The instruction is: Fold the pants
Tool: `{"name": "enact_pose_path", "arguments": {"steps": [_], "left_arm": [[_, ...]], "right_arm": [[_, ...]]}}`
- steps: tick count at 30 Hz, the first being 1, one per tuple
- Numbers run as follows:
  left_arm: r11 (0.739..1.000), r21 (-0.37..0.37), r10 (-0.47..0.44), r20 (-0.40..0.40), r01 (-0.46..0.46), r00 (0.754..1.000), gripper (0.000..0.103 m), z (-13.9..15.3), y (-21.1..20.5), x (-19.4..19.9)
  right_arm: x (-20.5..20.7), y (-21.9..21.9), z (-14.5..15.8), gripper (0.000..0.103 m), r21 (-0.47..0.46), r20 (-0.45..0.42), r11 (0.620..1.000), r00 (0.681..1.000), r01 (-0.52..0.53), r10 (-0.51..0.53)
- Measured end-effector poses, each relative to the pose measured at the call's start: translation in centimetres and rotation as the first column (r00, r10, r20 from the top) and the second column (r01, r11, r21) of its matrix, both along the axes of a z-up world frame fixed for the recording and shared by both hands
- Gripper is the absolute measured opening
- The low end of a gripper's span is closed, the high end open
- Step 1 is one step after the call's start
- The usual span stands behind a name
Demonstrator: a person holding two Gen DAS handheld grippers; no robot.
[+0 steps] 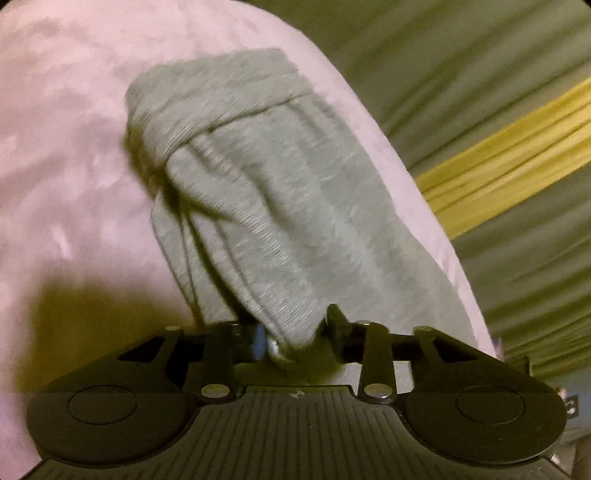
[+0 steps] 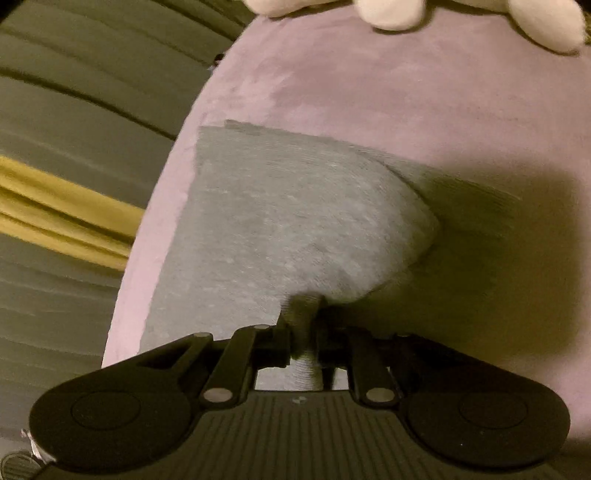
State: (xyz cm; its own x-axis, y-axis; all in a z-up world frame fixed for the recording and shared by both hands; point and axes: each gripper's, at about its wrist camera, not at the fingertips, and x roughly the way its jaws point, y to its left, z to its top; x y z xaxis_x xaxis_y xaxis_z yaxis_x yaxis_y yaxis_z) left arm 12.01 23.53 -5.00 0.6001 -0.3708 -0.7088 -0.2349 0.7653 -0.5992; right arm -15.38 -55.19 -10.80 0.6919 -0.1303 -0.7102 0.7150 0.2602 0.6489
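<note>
Left gripper (image 1: 295,332) sits at six o'clock in its own view with its jaws spread apart; a bunched fold of the grey pants (image 1: 266,206) lies in the gap between them, close against the left finger, while the right finger (image 1: 338,319) stands clear of the cloth. Whether the pads press the fabric at all cannot be told through the blur. From that gap the pants run up toward eleven o'clock as a thick folded bundle, with a ribbed band wrapped across its far end and a darker crease at about nine o'clock of the bundle.

Right gripper (image 2: 303,325), also at six o'clock of its view, has its jaws drawn close together and pinches a narrow gathered strip of the same pants (image 2: 280,221). Above the pinch the cloth lifts into a rounded hump leaning toward two o'clock, and a flatter layer spreads beneath it toward eleven o'clock, its straight edge lying near the border of the surface.

Both views show the pants resting on a pale lilac, suede-like cushion (image 2: 369,85), whose curved edge sweeps from twelve o'clock down to seven o'clock in the right wrist view. Beyond that edge lies grey-green striped fabric (image 2: 74,110) with a yellow band (image 2: 66,206) at nine o'clock. White plush shapes (image 2: 399,14) sit at the twelve o'clock rim. A dark shadow falls on the cushion at four o'clock.
</note>
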Motion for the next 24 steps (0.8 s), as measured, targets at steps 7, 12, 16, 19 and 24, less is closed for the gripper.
{"name": "enact_pose_path", "arguments": {"steps": [7, 12, 16, 19, 24], "left_arm": [[0.998, -0.007, 0.058, -0.008, -0.058, 0.998, 0.043, 0.8, -0.5, 1.5], [0.995, 0.071, 0.069, -0.047, -0.065, 0.997, 0.014, 0.9, -1.1, 1.7], [0.996, 0.033, 0.083, -0.001, -0.083, 0.997, 0.013, 2.6, -0.1, 0.3], [0.996, 0.048, 0.070, 0.043, -0.072, 0.997, 0.013, 3.4, 0.5, -0.6], [0.993, 0.024, 0.113, -0.049, -0.112, 0.992, 0.016, 0.0, 1.6, -1.1]], "right_arm": [[1.4, 0.1, -0.4, 0.018, -0.021, 0.008, 1.000, 1.000, -0.001, 0.001], [3.5, 0.7, 1.5, 0.009, -0.137, -0.065, 0.990, 0.998, -0.031, 0.022], [2.2, 1.2, 4.5, 0.008, -0.184, 0.017, 0.983, 1.000, -0.006, 0.009], [0.6, 1.5, 6.2, 0.008, -0.217, 0.073, 0.976, 0.997, -0.004, 0.020], [-0.3, 0.4, 2.9, 0.008, -0.149, -0.032, 0.989, 0.999, -0.014, 0.009]]}}
